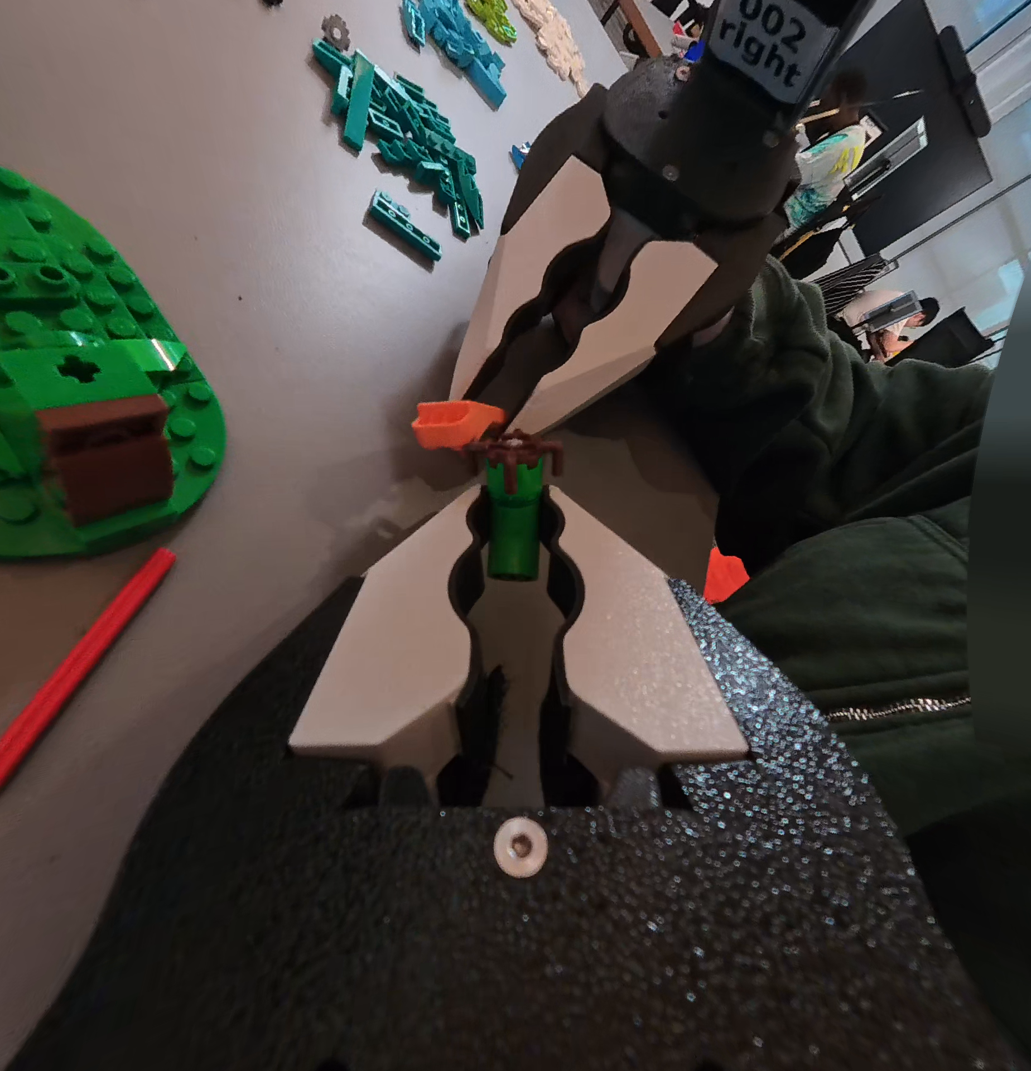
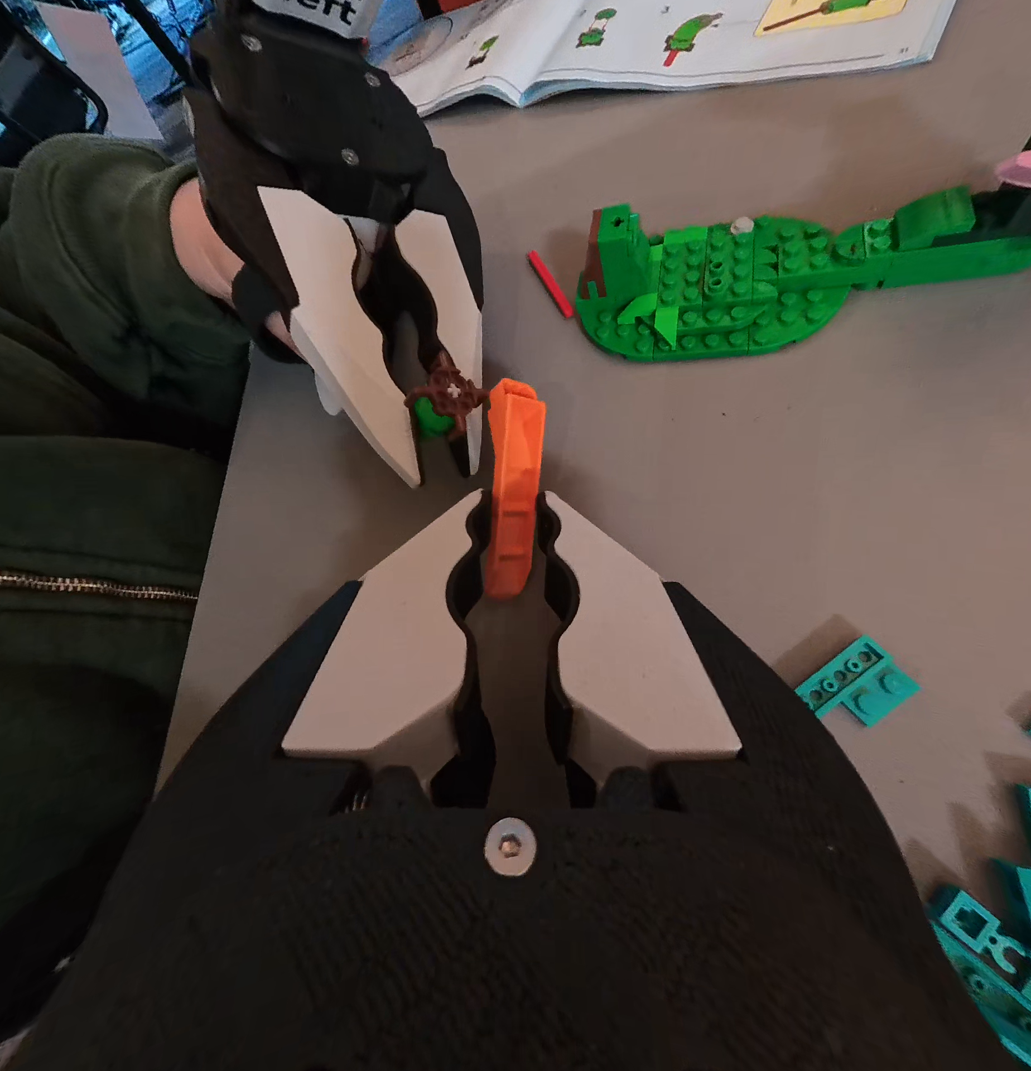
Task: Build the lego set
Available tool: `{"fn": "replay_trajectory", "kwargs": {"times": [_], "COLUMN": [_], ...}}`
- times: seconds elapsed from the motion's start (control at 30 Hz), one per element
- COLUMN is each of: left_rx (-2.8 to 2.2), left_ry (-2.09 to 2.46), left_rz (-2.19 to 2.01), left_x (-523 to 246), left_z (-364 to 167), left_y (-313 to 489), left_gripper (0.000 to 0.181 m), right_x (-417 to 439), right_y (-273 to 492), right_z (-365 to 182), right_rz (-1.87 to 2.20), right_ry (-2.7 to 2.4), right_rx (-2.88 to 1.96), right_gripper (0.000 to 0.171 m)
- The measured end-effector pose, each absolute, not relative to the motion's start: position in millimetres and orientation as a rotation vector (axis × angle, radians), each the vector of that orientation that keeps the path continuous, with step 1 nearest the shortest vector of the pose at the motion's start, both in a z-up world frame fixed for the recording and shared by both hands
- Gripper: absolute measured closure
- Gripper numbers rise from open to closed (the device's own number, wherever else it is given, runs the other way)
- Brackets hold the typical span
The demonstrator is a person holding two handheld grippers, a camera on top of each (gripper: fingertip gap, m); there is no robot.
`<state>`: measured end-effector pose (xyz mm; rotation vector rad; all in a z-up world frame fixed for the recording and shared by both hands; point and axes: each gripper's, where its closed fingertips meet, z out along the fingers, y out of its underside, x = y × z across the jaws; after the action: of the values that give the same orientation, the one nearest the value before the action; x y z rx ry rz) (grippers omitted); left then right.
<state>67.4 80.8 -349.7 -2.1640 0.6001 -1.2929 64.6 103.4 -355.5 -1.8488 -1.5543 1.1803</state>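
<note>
My left gripper [image 1: 513, 492] is shut on a green cylinder piece [image 1: 513, 533] topped with a small brown spiky piece [image 1: 516, 449]. My right gripper [image 2: 513, 495] is shut on a long orange piece [image 2: 516, 481]. In the left wrist view the right gripper [image 1: 490, 411] comes in from above and the orange piece [image 1: 452, 423] sits just beside the brown piece. In the right wrist view the left gripper [image 2: 443, 458] holds the green piece [image 2: 429, 420] and brown piece [image 2: 446, 397] just left of the orange tip. Both are held above the grey table.
A green lego build [image 2: 733, 290] on a rounded base stands on the table, also in the left wrist view [image 1: 84, 376]. A red rod [image 1: 72, 672] lies beside it. Teal pieces [image 1: 409, 139] lie in piles, an open instruction booklet [image 2: 646, 40] lies far off, and a dark green sleeve [image 2: 84, 261] shows.
</note>
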Motion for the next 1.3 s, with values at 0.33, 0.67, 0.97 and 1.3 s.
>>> {"fn": "replay_trajectory", "kwargs": {"times": [0.33,0.67,0.97,1.3], "left_rx": [-2.157,-2.153,-2.149,-2.143], "left_ry": [0.614,0.616,0.620,0.610], "left_rz": [-1.297,-1.303,-1.310,-1.314], "left_x": [67.4,66.9,67.4,66.4], "left_z": [-349.3,-349.0,-348.7,-347.8], "left_y": [77.0,74.5,73.9,75.1], "left_gripper": [0.167,0.167,0.167,0.166], "right_x": [61.4,56.0,54.5,53.4], "right_y": [99.8,92.2,99.7,94.7], "right_z": [-356.1,-357.5,-357.3,-355.7], "right_rz": [0.992,0.830,0.749,0.746], "right_ry": [-1.685,-1.782,-1.749,-1.775], "right_rx": [-1.666,-1.490,-1.481,-1.425], "right_gripper": [0.145,0.140,0.140,0.132]}}
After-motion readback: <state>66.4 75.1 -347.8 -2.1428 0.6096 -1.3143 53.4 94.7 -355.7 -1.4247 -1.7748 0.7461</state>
